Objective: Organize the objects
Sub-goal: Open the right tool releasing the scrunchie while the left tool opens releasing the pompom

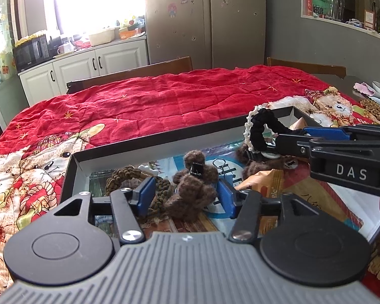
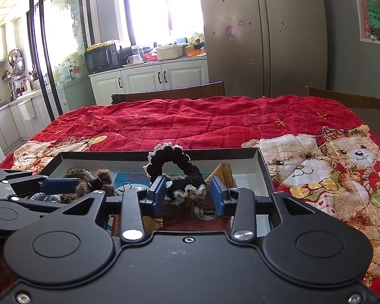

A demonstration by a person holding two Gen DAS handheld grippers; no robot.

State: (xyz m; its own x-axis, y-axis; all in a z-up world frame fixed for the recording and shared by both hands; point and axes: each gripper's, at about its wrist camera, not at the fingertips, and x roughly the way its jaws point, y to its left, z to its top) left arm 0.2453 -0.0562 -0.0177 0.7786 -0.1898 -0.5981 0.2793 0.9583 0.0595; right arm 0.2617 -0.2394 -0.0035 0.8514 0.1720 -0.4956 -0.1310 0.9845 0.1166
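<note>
Black crocheted hair scrunchie with white lace trim, soft, light and best pinched across its band, stands in the shallow dark-rimmed cardboard tray between the right gripper's parted pads (released), the left gripper likewise open around a brown fuzzy scrunchie.

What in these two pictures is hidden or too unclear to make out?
- Left wrist view: the near part of the shallow box is hidden behind the left gripper.
- Left wrist view: the window is glared white, so nothing outside shows.
- Right wrist view: whatever lies under the black scrunchie is hidden behind the right gripper.
- Both views: the printed paper lining the box is covered by clutter, so it is unreadable.
</note>
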